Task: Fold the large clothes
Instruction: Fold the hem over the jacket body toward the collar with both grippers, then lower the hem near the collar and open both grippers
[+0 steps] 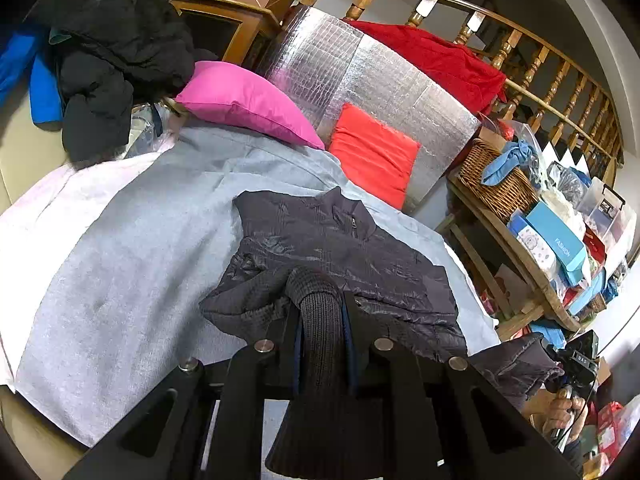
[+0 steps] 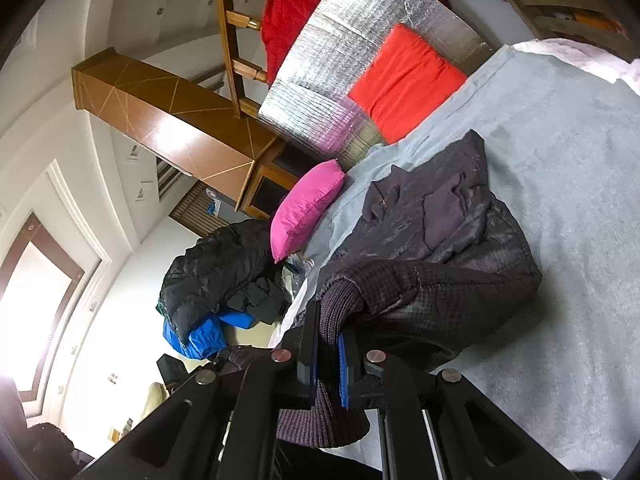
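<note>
Lying on the grey blanket (image 1: 132, 248), the dark jacket (image 1: 344, 248) has a ribbed cuff clamped in each gripper. From the left gripper (image 1: 322, 320) the basket (image 1: 496, 184), cluttered shelf (image 1: 532, 276) and a hand (image 1: 564, 412) show at the right. From the right gripper (image 2: 330, 344) these are hidden; instead a bright window (image 2: 36, 292) and a heap of black and blue coats (image 2: 216, 280) appear beside the pink pillow (image 2: 306, 208).

Light: bright, even indoor daylight
Glare: window (image 2: 36, 300) blown out white
Edges: fisheye bending, black corner vignette
Focus: sharp
</note>
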{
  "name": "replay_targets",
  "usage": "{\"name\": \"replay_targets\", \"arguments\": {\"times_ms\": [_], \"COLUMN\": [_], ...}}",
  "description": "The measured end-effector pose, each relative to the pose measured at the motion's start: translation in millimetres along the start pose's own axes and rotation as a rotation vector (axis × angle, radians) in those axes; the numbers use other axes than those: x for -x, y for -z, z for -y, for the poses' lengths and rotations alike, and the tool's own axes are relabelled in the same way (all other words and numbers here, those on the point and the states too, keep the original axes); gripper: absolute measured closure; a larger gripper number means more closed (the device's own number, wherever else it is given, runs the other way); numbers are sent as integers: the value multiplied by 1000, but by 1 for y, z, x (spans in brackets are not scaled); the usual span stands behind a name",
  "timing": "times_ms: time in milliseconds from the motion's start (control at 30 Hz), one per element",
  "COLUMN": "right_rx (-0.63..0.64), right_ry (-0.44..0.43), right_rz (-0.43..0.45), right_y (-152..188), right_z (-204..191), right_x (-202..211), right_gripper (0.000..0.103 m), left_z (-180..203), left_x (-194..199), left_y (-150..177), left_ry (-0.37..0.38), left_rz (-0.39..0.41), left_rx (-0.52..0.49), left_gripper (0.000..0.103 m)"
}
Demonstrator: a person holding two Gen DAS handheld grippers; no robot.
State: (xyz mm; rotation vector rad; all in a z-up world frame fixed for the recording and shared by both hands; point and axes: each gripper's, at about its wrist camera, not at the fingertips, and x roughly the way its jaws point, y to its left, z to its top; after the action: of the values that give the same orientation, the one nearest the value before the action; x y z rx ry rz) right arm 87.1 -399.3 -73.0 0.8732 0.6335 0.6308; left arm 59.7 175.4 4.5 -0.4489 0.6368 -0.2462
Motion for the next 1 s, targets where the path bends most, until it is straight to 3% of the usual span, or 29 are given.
{"name": "replay_targets", "arguments": {"times_ms": [300, 667, 1000], "right_rx": [25, 62, 73], "right_ry": [2, -23, -5], "right_rz": [3, 75, 128], "right_y": [-17, -73, -135], "right_z": [-6, -25, -28], "right_x": [-10, -36, -81], "right_gripper": [95, 95, 95], "left_z": [7, 28, 27], "left_x": [-13, -45, -101], "left_y": [-19, -77, -130], "left_ry": [-4, -34, -67], "left_rz": [5, 56, 86], "left_rx": [-19, -60, 7], "left_gripper": [85, 85, 85]}}
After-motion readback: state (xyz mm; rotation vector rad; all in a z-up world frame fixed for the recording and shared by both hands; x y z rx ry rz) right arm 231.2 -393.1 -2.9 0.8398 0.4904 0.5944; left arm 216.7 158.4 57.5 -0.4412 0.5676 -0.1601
